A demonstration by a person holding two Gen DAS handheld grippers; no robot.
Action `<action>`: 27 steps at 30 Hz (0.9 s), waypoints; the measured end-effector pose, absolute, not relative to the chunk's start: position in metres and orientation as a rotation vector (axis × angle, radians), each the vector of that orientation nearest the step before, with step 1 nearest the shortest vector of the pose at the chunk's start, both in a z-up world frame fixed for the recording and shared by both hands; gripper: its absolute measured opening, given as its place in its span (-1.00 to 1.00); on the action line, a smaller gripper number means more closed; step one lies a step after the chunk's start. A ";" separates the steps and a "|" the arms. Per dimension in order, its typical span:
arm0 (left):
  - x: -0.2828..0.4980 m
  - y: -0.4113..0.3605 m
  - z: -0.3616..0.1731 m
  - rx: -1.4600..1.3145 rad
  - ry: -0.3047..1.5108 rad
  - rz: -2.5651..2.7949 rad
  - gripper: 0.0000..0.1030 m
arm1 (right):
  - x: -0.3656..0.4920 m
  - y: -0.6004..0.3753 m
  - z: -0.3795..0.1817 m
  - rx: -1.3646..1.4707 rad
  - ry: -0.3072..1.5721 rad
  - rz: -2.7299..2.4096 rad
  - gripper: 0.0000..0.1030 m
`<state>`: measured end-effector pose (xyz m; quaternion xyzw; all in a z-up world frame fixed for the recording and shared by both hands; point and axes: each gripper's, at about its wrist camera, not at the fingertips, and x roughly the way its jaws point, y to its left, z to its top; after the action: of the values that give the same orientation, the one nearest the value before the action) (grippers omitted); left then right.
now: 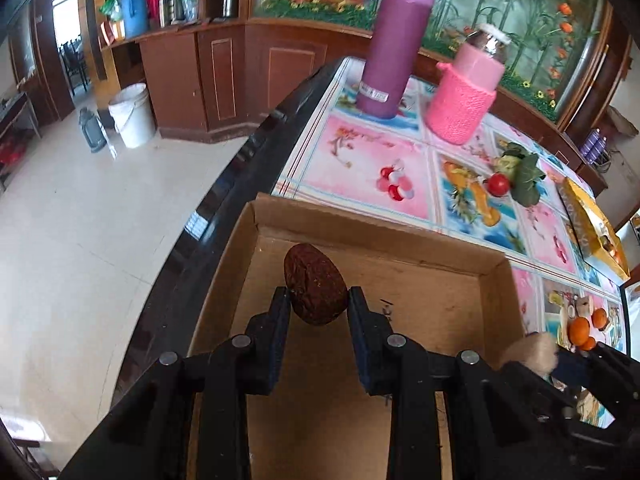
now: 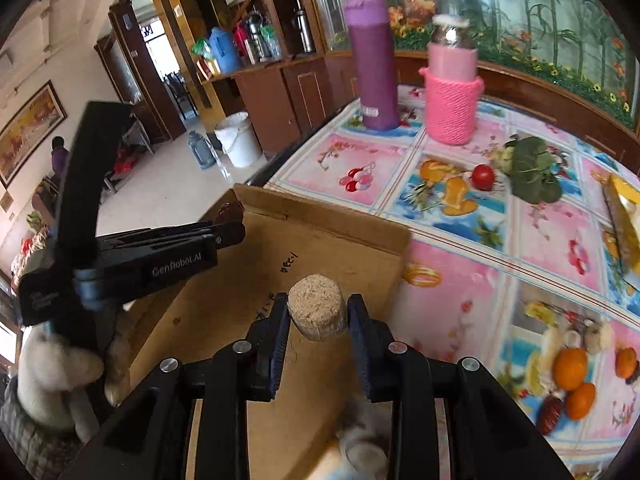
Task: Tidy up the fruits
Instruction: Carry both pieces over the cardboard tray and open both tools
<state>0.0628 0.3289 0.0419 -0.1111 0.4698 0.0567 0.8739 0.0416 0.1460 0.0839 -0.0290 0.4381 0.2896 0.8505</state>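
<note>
Cardboard box [image 1: 400,248] beneath both hand-held grippers: left hand-held gripper [image 1: 318,300] clamps a dark brown wrinkled fruit [image 1: 316,284], right hand-held gripper [image 2: 318,312] clamps a tan rough-skinned fruit [image 2: 318,306]; lower each close to the floor ahead before parting the fingers.

Left gripper [image 1: 318,300]: we see a black plastic frame with angular linkage arms.
Left fingers [image 1: 280,332]: black, with dark blue pads on the inner faces.
Right gripper [image 2: 318,308]: the same black frame and linkage build.
Right fingers [image 2: 362,344]: black, dark blue ribbed pads inside.
Screws: round silver pivot heads, four across each gripper.
Marking: we read white "GenRobot.AI" lettering on the left gripper's side, from the right wrist view.
Glove [image 2: 52,376]: fuzzy, off-white.
</note>
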 end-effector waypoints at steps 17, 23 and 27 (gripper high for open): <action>0.028 0.316 0.058 -0.142 0.929 0.209 0.04 | 0.044 0.169 0.071 -0.165 0.841 0.562 0.21; -0.043 0.273 0.112 -0.026 0.717 0.247 0.39 | 0.004 0.124 0.097 -0.126 0.755 0.542 0.29; -0.075 0.247 0.134 -0.027 0.644 0.212 0.40 | -0.020 0.085 0.104 -0.055 0.750 0.514 0.30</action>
<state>-0.0751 0.2469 0.1338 -0.0132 0.3160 0.1041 0.9429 -0.0205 0.0851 0.1038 -0.0263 0.3624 0.2483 0.8979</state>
